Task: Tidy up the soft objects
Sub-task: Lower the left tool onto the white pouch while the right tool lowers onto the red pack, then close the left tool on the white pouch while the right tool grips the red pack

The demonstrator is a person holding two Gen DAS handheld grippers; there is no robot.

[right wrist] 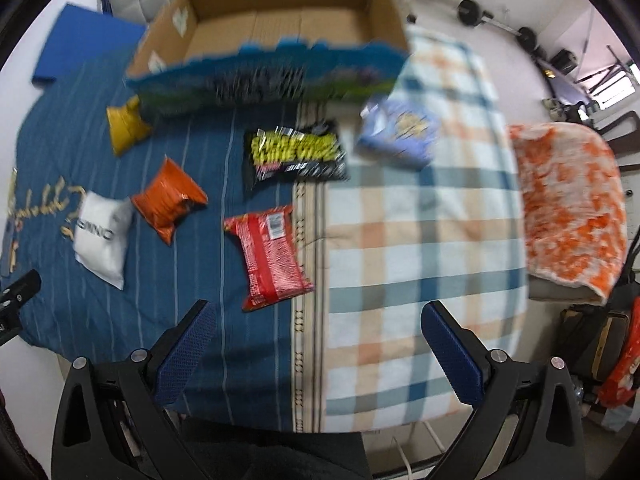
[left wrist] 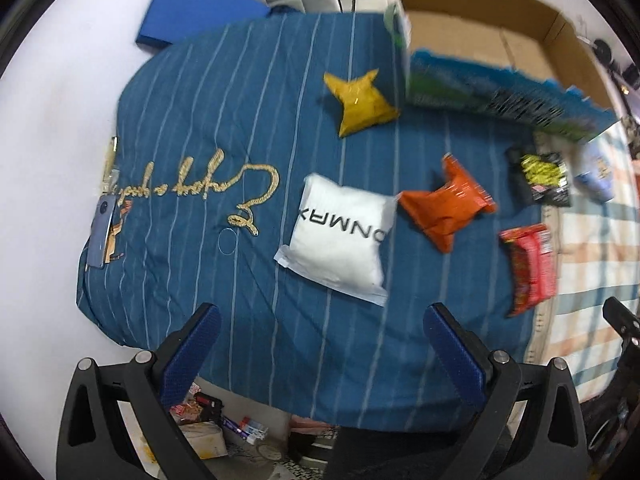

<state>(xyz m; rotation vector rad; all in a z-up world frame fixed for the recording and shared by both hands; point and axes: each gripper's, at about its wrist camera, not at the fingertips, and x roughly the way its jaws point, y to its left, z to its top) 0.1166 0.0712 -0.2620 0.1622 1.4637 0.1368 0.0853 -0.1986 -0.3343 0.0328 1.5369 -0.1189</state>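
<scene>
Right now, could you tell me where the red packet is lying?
In the right wrist view the red packet lies centre-left, on the blue cloth's edge, below the black packet.

You've got a bed with a blue striped cover [left wrist: 248, 120] on its left half and a plaid blanket [right wrist: 424, 248] on its right. On the blue cover, a white pillow [left wrist: 340, 240] sits mid-frame in the left view, with a yellow pouch [left wrist: 362, 100] at its 12 o'clock and an orange bag [left wrist: 444, 204] at its 3. A red packet [right wrist: 270, 256] and a black-and-yellow bag [right wrist: 296, 156] lie near the seam, a lilac bag [right wrist: 400, 132] on the plaid, and an open cardboard box [right wrist: 276, 20] at the far edge.
</scene>
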